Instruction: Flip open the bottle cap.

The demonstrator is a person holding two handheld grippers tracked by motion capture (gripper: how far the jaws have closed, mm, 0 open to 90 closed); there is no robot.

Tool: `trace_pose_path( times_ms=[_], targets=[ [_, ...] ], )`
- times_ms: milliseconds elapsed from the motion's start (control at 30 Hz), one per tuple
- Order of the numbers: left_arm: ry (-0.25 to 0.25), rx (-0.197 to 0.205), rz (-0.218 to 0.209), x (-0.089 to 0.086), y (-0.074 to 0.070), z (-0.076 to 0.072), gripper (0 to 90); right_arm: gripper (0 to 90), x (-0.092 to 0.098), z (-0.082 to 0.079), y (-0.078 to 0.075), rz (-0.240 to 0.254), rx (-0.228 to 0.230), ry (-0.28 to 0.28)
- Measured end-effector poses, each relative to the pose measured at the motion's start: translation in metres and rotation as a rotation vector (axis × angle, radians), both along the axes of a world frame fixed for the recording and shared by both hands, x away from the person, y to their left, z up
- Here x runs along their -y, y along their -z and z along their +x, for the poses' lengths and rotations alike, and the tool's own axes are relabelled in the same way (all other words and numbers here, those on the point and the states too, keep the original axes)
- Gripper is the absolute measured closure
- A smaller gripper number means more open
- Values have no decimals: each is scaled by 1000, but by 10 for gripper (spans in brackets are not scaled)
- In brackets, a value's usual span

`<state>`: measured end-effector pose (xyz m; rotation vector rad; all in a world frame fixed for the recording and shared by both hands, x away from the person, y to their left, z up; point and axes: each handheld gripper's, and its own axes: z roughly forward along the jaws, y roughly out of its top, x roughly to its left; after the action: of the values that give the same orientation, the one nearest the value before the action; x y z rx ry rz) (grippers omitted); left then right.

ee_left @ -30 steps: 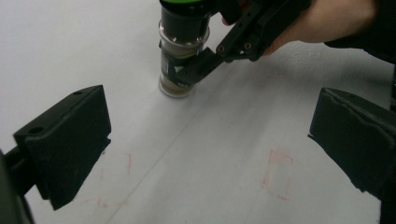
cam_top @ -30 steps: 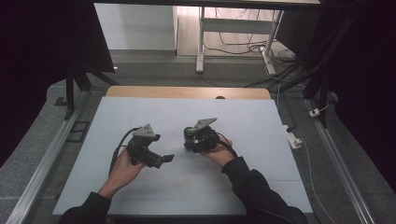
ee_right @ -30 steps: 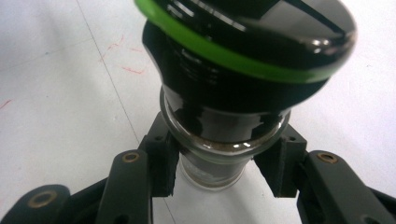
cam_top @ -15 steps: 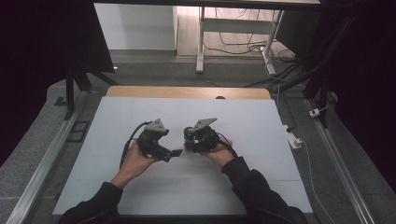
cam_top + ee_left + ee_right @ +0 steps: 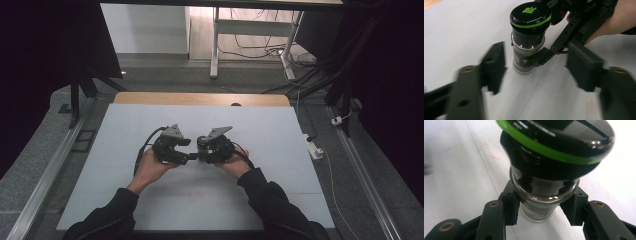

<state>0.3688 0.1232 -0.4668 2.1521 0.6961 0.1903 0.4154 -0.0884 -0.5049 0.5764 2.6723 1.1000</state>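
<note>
High view: left gripper (image 5: pixel 189 156) and right gripper (image 5: pixel 202 152) meet tip to tip near centre of white table (image 5: pixel 280 150); hands behind them, dark sleeves at near edge.

Left gripper view: left gripper (image 5: pixel 536 66) jaws spread wide, blurred, touching nothing; glass jar with black green-ringed lid (image 5: pixel 529 35) stands upright on table between them, farther off.

Right gripper view: right gripper (image 5: pixel 541 210) jaws pinch glass jar body (image 5: pixel 541 185) below lid.

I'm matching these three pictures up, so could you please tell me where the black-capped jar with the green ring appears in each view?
High view: jar hard to make out, between the grippers at mid-table.
Left gripper view: jar upper centre, standing upright.
Right gripper view: jar centre, between the jaws.
Shared landmark: the white table.
</note>
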Motion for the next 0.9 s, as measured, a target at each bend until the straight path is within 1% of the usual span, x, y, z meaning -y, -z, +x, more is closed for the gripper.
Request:
trace_pose_path(
  times_ms=[67, 200, 267, 333, 367, 433, 467, 667, 800, 900],
  targets=[
    [7, -2, 5, 1, 0, 1, 498, 527, 0, 0, 0, 0, 0, 0],
    [11, 2, 10, 4, -1, 0, 683, 527, 0, 0, 0, -1, 0, 0],
    [23, -8, 16, 7, 0, 1, 781, 527, 0, 0, 0, -1, 0, 0],
    [27, -11, 21, 9, 1, 1, 849, 527, 0, 0, 0, -1, 0, 0],
    [31, -8, 33, 12, 3, 1, 875, 527, 0, 0, 0, -1, 0, 1],
    [30, -5, 32, 13, 4, 1, 886, 527, 0, 0, 0, -1, 0, 1],
    [30, -7, 23, 14, 4, 2, 886, 527, 0, 0, 0, -1, 0, 1],
    [29, -6, 27, 17, 2, 3, 888, 527, 0, 0, 0, -1, 0, 2],
    [31, 0, 39, 18, 0, 2, 888, 527, 0, 0, 0, 5, -6, 8],
    [37, 2, 35, 17, -2, 2, 888, 527, 0, 0, 0, 5, -7, 9]
  ],
)
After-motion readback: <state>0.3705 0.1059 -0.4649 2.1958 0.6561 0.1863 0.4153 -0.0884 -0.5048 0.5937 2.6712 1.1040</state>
